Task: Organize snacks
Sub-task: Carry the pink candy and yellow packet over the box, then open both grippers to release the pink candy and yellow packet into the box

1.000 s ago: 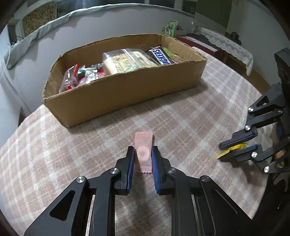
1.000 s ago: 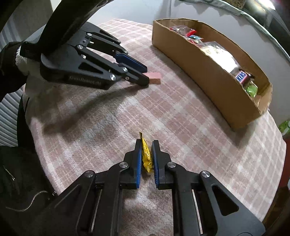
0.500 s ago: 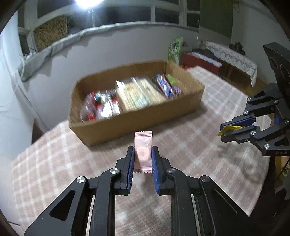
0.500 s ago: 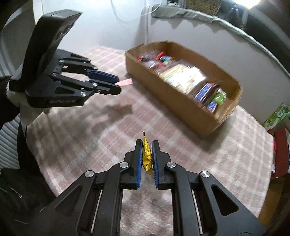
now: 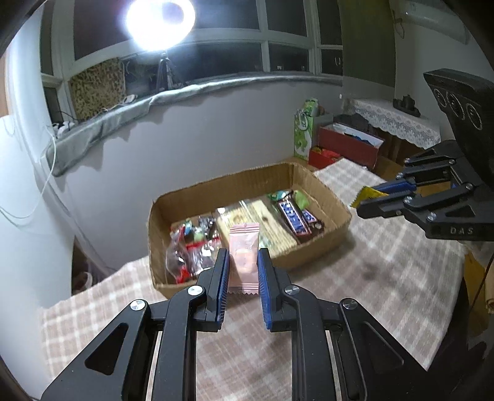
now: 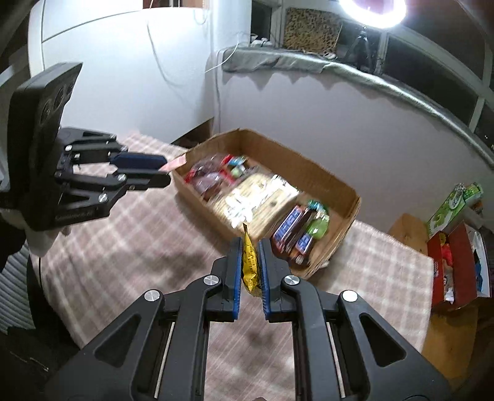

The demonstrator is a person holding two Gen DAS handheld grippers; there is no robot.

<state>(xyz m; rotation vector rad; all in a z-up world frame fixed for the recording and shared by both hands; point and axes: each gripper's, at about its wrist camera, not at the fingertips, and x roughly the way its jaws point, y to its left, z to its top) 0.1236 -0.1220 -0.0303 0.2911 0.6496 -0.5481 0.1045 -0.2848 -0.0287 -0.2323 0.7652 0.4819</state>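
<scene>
My left gripper (image 5: 243,257) is shut on a pink snack packet (image 5: 244,250), held in the air before the cardboard box (image 5: 311,248). That box holds several snacks: red-wrapped candies, a clear cracker pack (image 5: 265,228) and chocolate bars (image 5: 293,217). My right gripper (image 6: 250,246) is shut on a yellow candy wrapper (image 6: 250,265), raised above the table near the box's right end (image 6: 342,234). Each gripper shows in the other's view: the right gripper (image 5: 367,202) with its yellow wrapper (image 5: 369,194) at the right, the left gripper (image 6: 163,172) with its pink packet (image 6: 174,164) at the left.
A pink checked cloth (image 5: 386,277) covers the round table. Behind it stand a grey wall with a padded ledge (image 5: 123,114), a bright ring lamp (image 5: 160,18), a green carton (image 5: 304,129) and a red box (image 5: 349,145). A gloved hand (image 6: 37,240) holds the left gripper.
Both grippers have risen off the table with their snacks and tilted up, so the box now sits lower and its contents show from above.
</scene>
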